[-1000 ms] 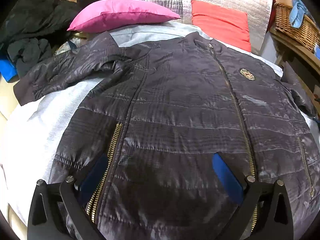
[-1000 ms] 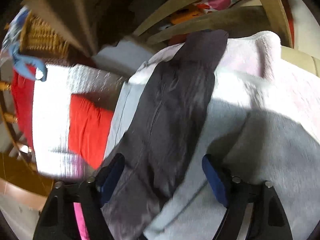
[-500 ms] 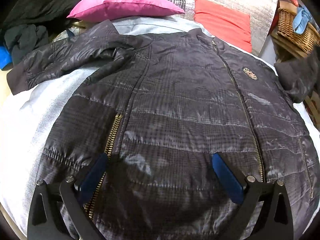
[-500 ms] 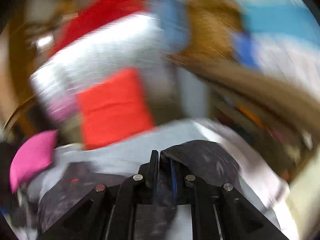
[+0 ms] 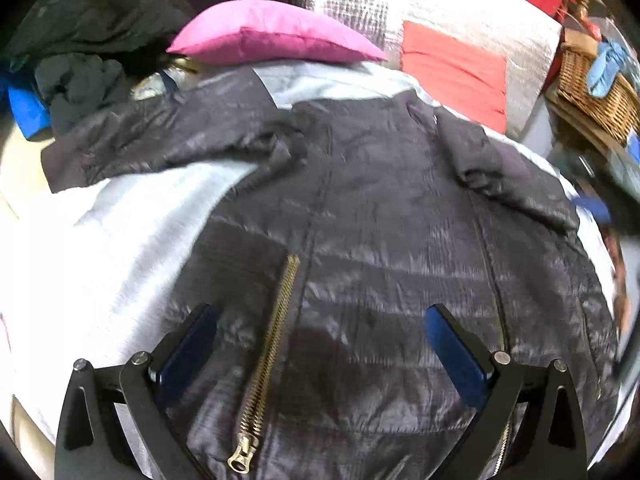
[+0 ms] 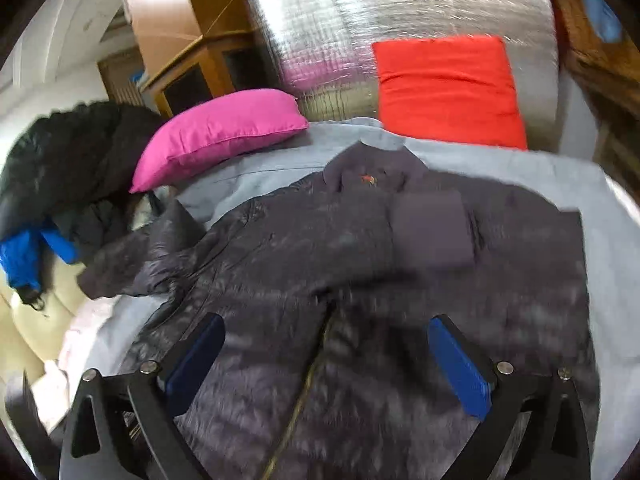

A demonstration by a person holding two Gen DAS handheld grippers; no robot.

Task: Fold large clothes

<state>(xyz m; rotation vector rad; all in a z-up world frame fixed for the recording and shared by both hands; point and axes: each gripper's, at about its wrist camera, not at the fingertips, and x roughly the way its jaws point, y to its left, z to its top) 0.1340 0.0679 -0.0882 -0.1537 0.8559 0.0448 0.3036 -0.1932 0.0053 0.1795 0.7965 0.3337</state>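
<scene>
left gripper (image 5: pixel 320 320) and right gripper (image 6: pixel 324 328) both spread wide, released, holding nothing above the jacket (image 5: pixel 380 240).

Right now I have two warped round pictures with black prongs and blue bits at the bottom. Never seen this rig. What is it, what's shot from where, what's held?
No robot here: a person holds a two-finger gripper in each hand, each with a fisheye camera looking along its fingers, hence the warp. One picture is from the left gripper, the other from the right gripper. The blue bits are the pads on the fingers.

Both look down on a dark quilted jacket spread on a pale sheet, with one sleeve folded across the chest and a pink pillow and a red cushion behind. Both grippers are open and hold nothing.
</scene>
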